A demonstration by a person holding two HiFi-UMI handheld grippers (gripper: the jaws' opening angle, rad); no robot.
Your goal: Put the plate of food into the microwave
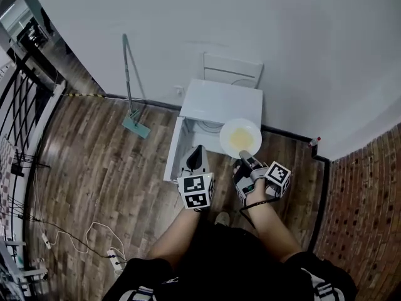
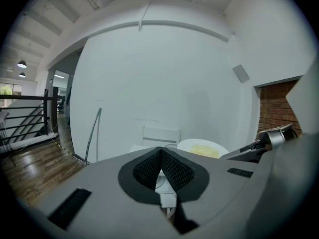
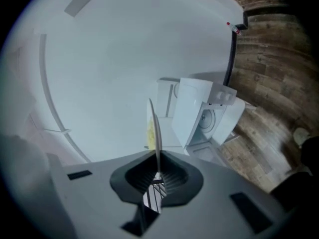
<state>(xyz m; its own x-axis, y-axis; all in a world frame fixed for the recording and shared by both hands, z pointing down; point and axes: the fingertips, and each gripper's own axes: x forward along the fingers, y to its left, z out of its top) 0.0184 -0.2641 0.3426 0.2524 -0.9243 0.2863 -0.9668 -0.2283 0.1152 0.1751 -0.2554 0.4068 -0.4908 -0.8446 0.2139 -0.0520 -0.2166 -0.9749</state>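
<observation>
**Right claw pinches the plate by its rim alone: tipping is the main risk**

Right claw (image 1: 243,154) is clamped narrow on the near rim of the white plate (image 1: 249,125). Its own view shows the plate edge-on between the pads. The yellow food (image 1: 238,139) lies in the middle of the plate. In the head view the plate hangs in the air over the front right corner of the white microwave (image 1: 222,99), not inside it. The microwave door (image 1: 173,152) stands swung open on the left, and the round turntable (image 1: 210,128) shows in the cavity below.

Left claw (image 1: 197,150) is pressed together on nothing and hovers in front of the open cavity, just beside the door.

All the plate's weight hangs beyond a single pinch point, so a quick drop or a wrist roll could pivot it in the pads and spill the food.

Lowering it into the opening looks tight. The far rim could catch the top front edge of the microwave and lever the plate loose.

The idle left claw could also nudge the door partway closed across the path.
</observation>
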